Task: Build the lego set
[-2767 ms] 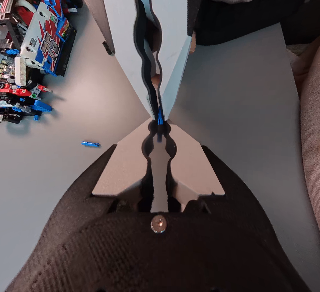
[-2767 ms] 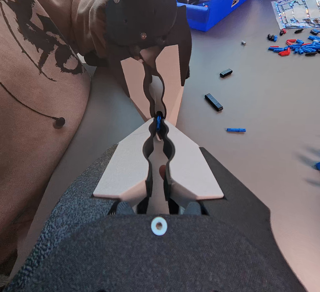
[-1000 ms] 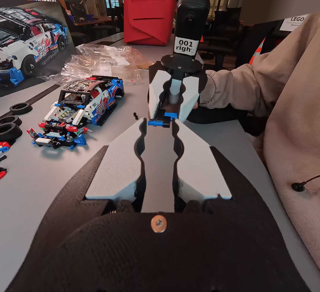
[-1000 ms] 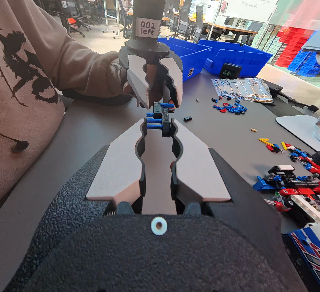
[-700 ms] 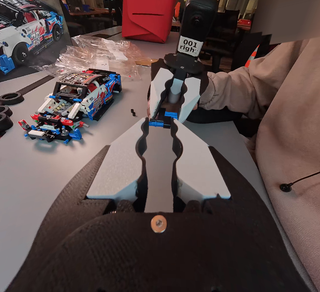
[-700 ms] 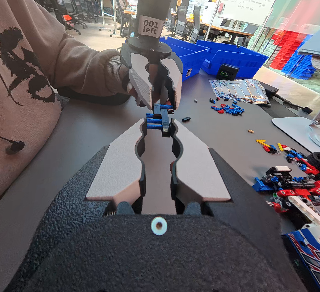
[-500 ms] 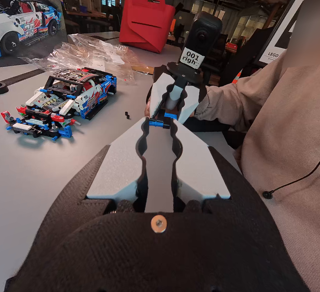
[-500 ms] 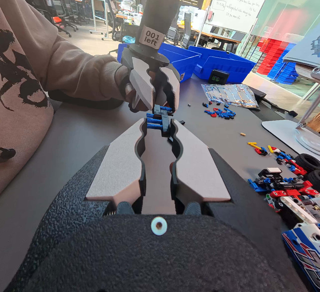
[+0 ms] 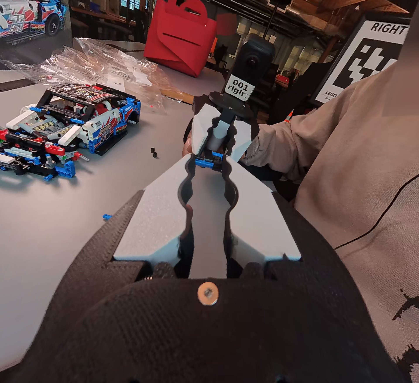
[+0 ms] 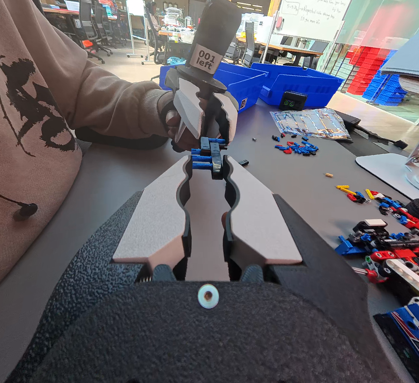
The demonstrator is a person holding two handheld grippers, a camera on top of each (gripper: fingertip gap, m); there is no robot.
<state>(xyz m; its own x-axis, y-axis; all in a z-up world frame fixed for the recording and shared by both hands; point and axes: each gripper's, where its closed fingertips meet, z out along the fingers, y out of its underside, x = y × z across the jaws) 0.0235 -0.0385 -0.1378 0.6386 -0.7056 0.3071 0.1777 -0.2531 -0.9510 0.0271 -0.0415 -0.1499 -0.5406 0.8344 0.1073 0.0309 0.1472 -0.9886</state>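
Observation:
A short black beam with several blue pins [image 10: 215, 161] is held above the grey table between both grippers. My right gripper [image 10: 206, 161] is shut on it: the pins touch one finger and the beam touches the other. My left gripper [image 10: 214, 139] faces it from the far side and is shut on the beam's upper end. In the left wrist view the same piece [image 9: 205, 163] spans my left gripper [image 9: 208, 161], with the right gripper [image 9: 215, 154] just behind it. The partly built race car [image 9: 74, 120] stands at the left.
Clear plastic bags [image 9: 102, 70], a red bag [image 9: 181, 41] and the set's box [image 9: 29, 16] lie behind the car. A loose blue pin [image 9: 106, 216] lies near me. Blue bins [image 10: 294, 86], a booklet [image 10: 310, 124], a pin pile [image 10: 294, 148] and loose parts [image 10: 385, 208] are at the right. My left and right fingertips are right by each other. From the right gripper's tips to the partly built race car [image 9: 74, 120] is close to 20 cm.
Since 2.8 s ago both grippers have risen from pointing down at the table to level, and their jaws stand wider, on the beam. Over the last second they tilted slightly; the hold is unchanged.

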